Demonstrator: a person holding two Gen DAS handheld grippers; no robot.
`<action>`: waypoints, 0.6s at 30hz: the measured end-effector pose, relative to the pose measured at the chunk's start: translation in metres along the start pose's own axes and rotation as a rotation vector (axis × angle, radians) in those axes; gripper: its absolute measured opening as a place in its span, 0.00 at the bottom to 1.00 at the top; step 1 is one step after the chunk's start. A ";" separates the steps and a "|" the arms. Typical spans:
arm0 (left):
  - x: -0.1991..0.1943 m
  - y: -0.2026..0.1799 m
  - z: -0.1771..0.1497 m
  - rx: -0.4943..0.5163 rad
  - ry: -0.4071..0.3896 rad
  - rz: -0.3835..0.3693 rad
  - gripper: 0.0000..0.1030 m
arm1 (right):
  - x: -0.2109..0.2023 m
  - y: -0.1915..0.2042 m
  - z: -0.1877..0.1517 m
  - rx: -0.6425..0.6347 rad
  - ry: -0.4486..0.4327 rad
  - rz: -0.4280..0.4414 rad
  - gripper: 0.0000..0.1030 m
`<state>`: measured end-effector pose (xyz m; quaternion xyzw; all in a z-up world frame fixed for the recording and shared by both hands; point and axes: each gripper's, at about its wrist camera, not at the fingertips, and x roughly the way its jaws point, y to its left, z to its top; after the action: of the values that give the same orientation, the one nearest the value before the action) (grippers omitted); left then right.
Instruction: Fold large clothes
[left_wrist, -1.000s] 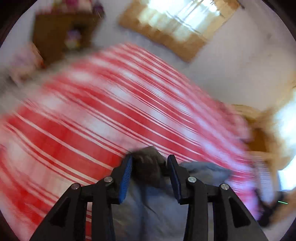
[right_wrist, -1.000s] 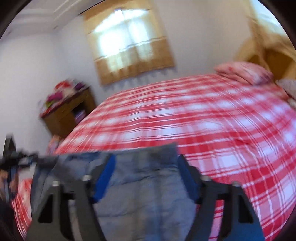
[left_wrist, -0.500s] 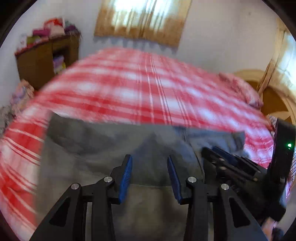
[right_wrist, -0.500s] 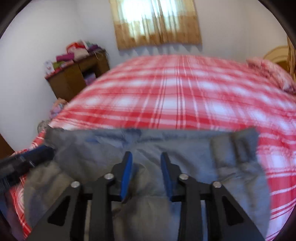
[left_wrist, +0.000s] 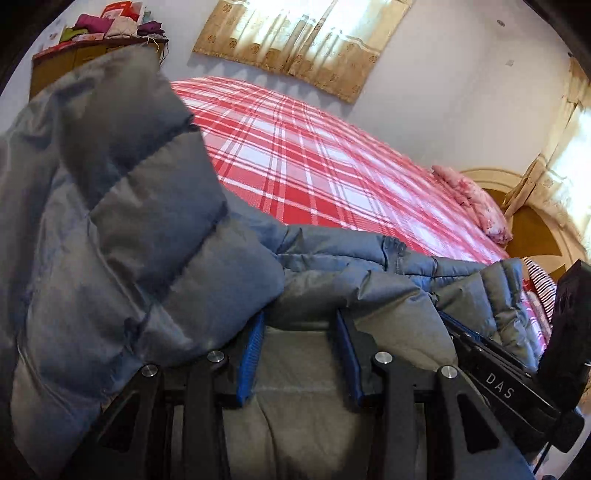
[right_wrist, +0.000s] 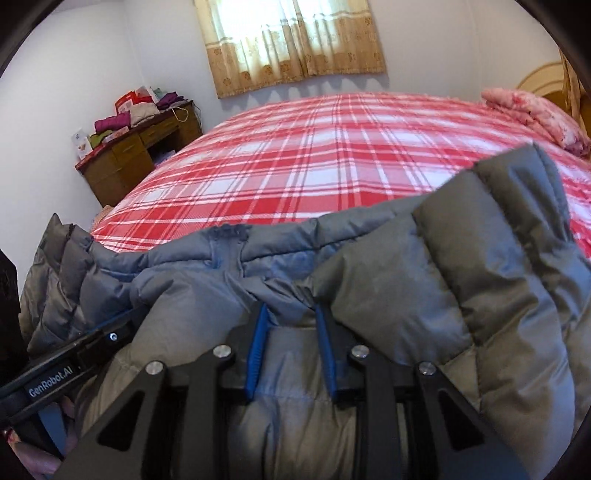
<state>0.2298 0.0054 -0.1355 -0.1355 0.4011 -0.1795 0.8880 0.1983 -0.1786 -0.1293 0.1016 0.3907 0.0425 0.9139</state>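
Jacket (left_wrist: 122, 229) edge lies across both tongs, long axis left-right | left tongs (left_wrist: 301, 354) grasping jacket | right tongs (right_wrist: 291, 350) grasping jacket | bed (right_wrist: 332, 155) ahead

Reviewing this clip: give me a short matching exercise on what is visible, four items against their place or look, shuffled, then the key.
Items:
1. puffer jacket
2. bed cover
3. pillow
4. desk

Descriptions:
A. pink, at the far right of the bed
B. grey and quilted, bunched over both grippers
C. brown, against the left wall, clothes piled on top
D. red and white plaid

Pairs: 1-B, 2-D, 3-A, 4-C
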 end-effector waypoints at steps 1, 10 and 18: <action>0.002 -0.001 0.000 -0.001 0.004 0.003 0.39 | 0.003 0.000 0.000 -0.001 0.012 -0.004 0.29; 0.010 -0.008 -0.002 0.041 0.014 0.073 0.39 | 0.010 0.002 0.000 -0.006 0.052 -0.032 0.26; 0.013 -0.007 -0.001 0.051 0.016 0.083 0.39 | -0.053 -0.036 0.023 0.048 -0.042 -0.139 0.28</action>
<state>0.2357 -0.0072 -0.1423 -0.0948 0.4088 -0.1538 0.8946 0.1780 -0.2253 -0.0841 0.0971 0.3783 -0.0324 0.9200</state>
